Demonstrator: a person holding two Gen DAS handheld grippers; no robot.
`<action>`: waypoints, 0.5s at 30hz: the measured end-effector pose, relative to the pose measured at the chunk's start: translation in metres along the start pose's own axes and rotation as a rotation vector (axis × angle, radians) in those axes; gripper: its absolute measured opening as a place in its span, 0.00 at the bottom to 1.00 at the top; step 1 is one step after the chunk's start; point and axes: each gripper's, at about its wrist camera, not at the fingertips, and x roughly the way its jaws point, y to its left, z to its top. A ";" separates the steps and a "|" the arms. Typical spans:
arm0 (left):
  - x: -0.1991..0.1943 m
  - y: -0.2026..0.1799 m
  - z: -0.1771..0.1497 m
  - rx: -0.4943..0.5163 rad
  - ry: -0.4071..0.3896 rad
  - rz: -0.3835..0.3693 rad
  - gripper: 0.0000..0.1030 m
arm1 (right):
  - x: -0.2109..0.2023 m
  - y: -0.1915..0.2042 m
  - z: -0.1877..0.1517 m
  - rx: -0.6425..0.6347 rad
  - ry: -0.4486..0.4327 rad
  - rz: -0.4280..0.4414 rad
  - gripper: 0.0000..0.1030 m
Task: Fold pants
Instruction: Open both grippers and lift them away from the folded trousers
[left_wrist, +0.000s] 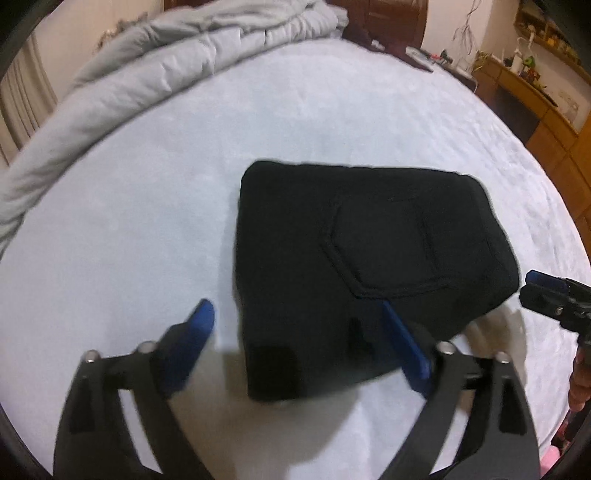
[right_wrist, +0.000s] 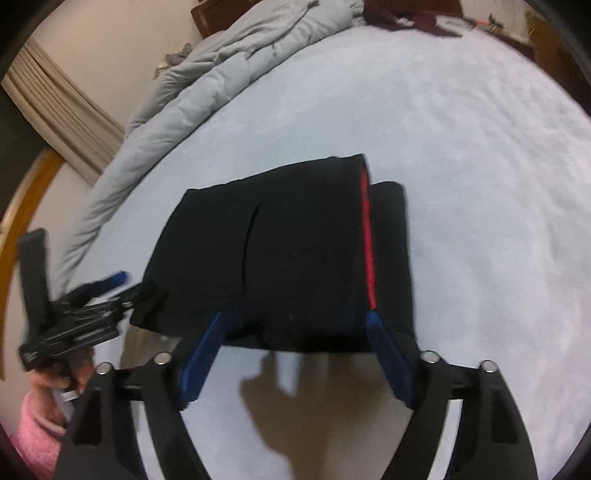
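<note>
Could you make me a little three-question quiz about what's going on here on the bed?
1. True or false: the black pants lie folded into a compact bundle on the bed.
2. What colour stripe shows along the pants in the right wrist view? A) red B) green C) yellow
3. Is the left hand-held gripper holding the pants, or open?

Key: 1 true; 2 A, the red stripe; 3 open.

A wide bed (left_wrist: 155, 221) covered in a pale, faintly blue sheet fills most of both views. A rumpled light grey duvet (left_wrist: 166, 55) is bunched along its far left edge, with beige curtains (right_wrist: 55, 107) hanging against the wall beyond. Wooden shelving (left_wrist: 546, 110) crowded with small, blurred items stands to the right of the bed.
</note>
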 end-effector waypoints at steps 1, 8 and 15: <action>-0.005 -0.003 -0.003 0.002 -0.006 0.002 0.89 | -0.002 0.002 -0.003 -0.004 0.000 -0.024 0.84; -0.003 -0.020 -0.023 -0.007 0.052 0.013 0.90 | 0.000 0.007 -0.020 0.027 0.020 -0.172 0.96; -0.003 -0.015 -0.045 -0.048 0.068 0.015 0.90 | 0.012 0.009 -0.030 0.050 0.041 -0.209 0.96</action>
